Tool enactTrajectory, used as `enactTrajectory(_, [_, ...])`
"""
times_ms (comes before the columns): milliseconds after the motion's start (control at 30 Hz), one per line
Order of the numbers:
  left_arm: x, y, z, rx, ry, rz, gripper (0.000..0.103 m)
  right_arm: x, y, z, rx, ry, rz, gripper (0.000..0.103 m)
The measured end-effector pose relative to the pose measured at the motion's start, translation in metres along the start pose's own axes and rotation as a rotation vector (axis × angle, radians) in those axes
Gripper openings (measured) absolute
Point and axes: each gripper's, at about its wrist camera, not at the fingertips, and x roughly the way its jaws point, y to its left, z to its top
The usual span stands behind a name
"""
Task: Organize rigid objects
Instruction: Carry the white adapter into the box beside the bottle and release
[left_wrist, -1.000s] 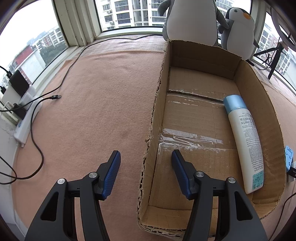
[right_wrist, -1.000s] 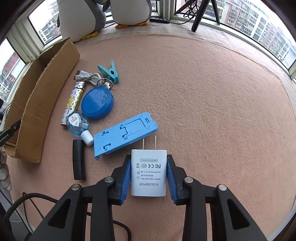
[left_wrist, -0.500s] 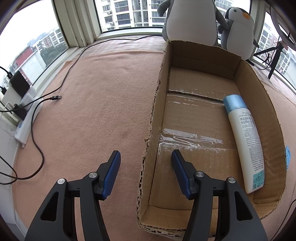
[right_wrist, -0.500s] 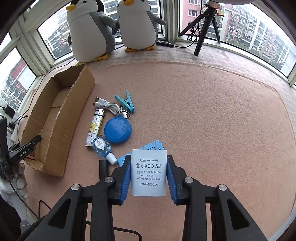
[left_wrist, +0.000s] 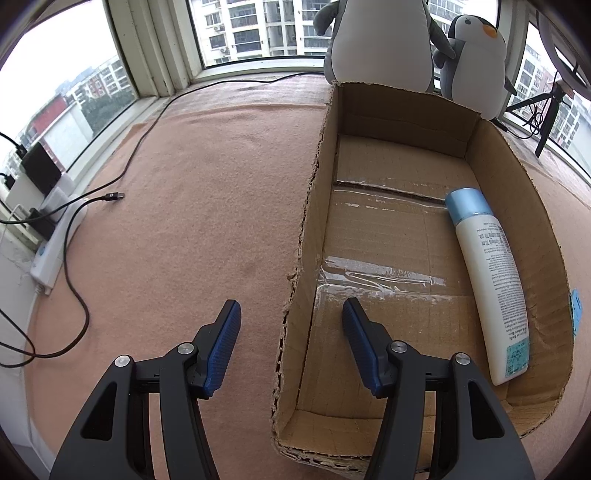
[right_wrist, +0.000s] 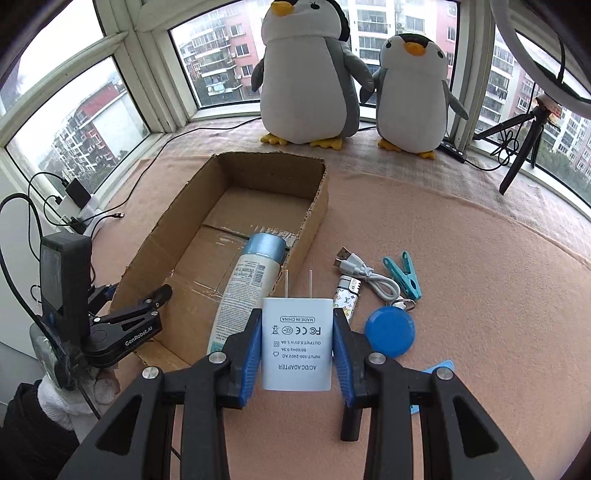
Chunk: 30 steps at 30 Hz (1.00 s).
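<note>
Adapter (right_wrist: 296, 345) now raised toward box (right_wrist: 236, 177)

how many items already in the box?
1. A white bottle with a blue cap lies flat on the floor of the cardboard box, along its right wall. The near corner below the claws isn't fully visible, so something small could hide there.

Left gripper (left_wrist: 291, 343) agape; right gripper (right_wrist: 296, 347) clamped.
</note>
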Motion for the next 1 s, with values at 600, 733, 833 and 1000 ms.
enactTrajectory(600, [0.000, 0.001, -0.002, -0.008, -0.004, 0.006, 0.058, 0.026, 0.057, 0.018, -0.131, -0.002, 0.076, 0.053])
enactTrajectory(733, [0.001, 0.000, -0.001, -0.009, -0.005, 0.009, 0.058, 0.017, 0.045, 0.021, -0.106, -0.031, 0.068, 0.062])
enactTrajectory(833, [0.001, 0.000, -0.001, -0.009, -0.005, 0.010, 0.057, 0.014, 0.027, 0.021, -0.086, -0.035, 0.095, 0.062])
enactTrajectory(1000, [0.000, 0.001, -0.001, -0.009, -0.006, 0.010, 0.057, 0.003, -0.002, 0.010, -0.116, -0.050, 0.090, 0.062])
